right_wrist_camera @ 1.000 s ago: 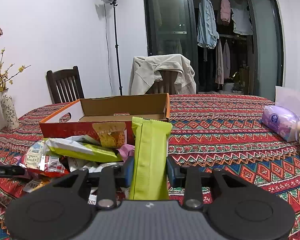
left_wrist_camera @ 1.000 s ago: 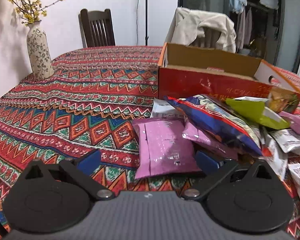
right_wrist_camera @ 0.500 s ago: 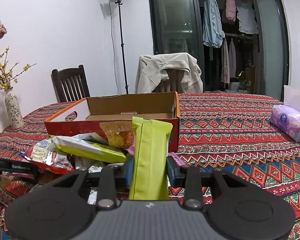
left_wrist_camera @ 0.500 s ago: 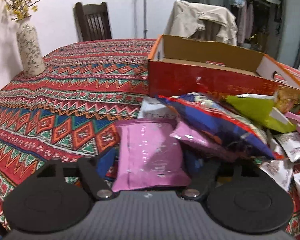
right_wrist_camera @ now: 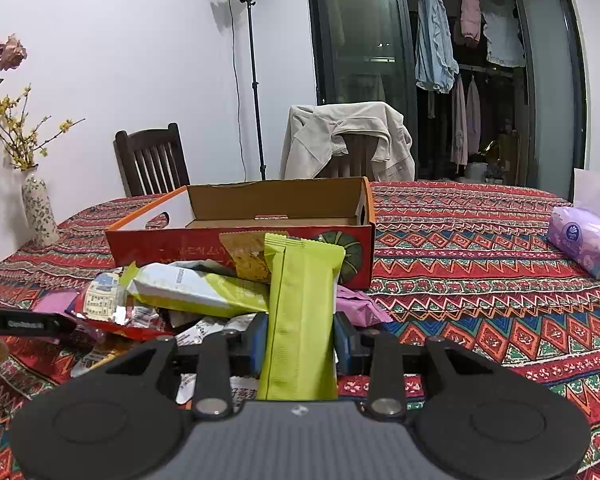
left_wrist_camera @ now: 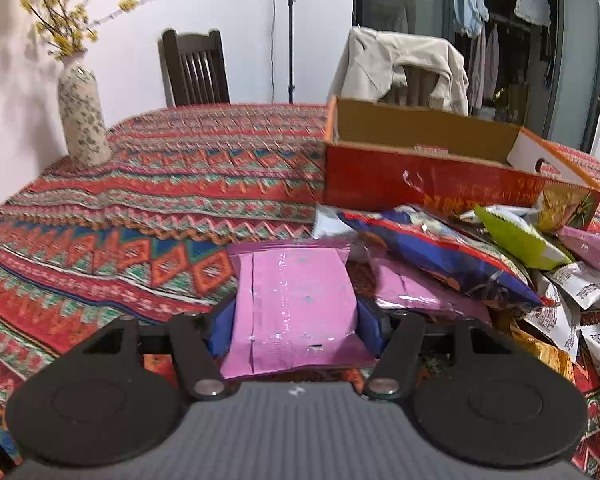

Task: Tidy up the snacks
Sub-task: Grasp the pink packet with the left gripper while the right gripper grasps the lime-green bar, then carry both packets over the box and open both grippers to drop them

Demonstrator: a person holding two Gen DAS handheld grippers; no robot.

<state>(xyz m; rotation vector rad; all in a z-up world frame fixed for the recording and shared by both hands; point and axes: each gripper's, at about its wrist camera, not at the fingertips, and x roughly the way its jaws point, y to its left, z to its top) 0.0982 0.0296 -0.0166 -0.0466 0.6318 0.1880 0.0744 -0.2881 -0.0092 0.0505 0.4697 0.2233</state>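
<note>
My left gripper (left_wrist_camera: pixel 296 318) has just closed onto the flat pink foil packet (left_wrist_camera: pixel 294 304); my right gripper (right_wrist_camera: pixel 300 336) pinches the upright lime-green wrapper (right_wrist_camera: pixel 302 312). The open red cardboard box (right_wrist_camera: pixel 236 242) lies straight ahead, nearer my right hand.

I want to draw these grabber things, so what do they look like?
Both look the same. The left gripper and right gripper each have a grey ribbed body, two big black round discs, black arms with silver screws, and blue pads on the fingers. A tiny white logo sits in the middle.
</note>
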